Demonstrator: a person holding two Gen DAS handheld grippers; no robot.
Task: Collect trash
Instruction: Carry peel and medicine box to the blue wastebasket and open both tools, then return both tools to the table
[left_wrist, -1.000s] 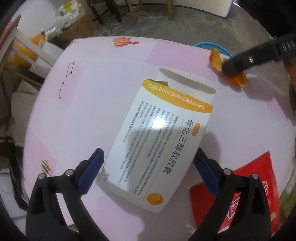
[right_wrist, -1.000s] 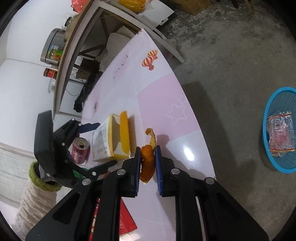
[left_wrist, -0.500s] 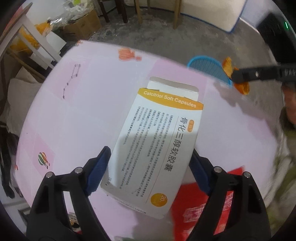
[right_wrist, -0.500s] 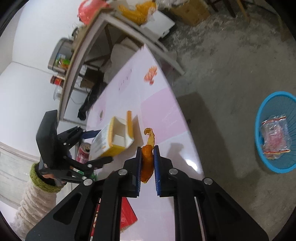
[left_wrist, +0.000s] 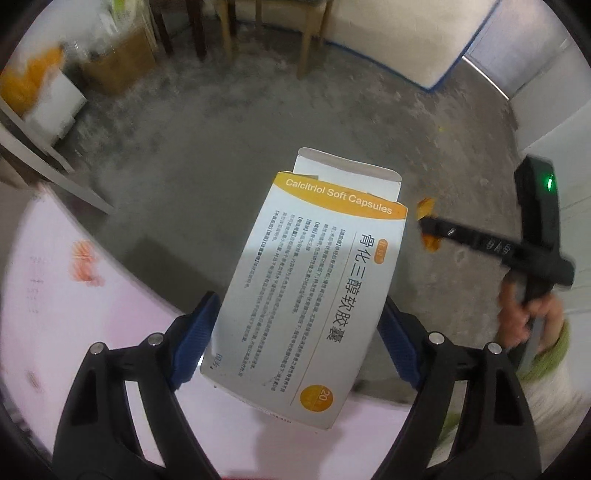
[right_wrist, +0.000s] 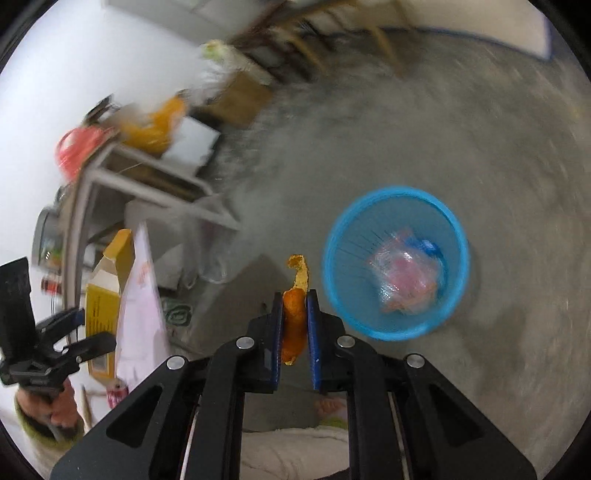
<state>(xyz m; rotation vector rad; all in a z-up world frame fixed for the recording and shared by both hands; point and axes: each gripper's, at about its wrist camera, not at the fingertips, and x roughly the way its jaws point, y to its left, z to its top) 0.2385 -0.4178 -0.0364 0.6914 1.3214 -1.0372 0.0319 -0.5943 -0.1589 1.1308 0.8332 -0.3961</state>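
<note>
Orange peel (right_wrist: 294, 325) sits pinched in your right gripper (right_wrist: 294, 330), its jaws nearly closed, held over the floor just beside the blue basket (right_wrist: 396, 334). Your left gripper (left_wrist: 297, 339) clamps the medicine box (left_wrist: 310, 288) between wide jaws, past the pink surface's (left_wrist: 92, 332) edge.

Floor (right_wrist: 443, 122): bare grey concrete, wide open around the blue basket (right_wrist: 332, 266).
Basket mouth: open from above; a crinkled plastic wrapper (right_wrist: 406, 277) lies inside, room left over it.
Table (left_wrist: 92, 332): pink top, its curved edge borders the open floor.
Far side: chair legs (left_wrist: 306, 44), cardboard box (left_wrist: 122, 62) and white shelf frame (right_wrist: 147, 181) crowd the wall.
</note>
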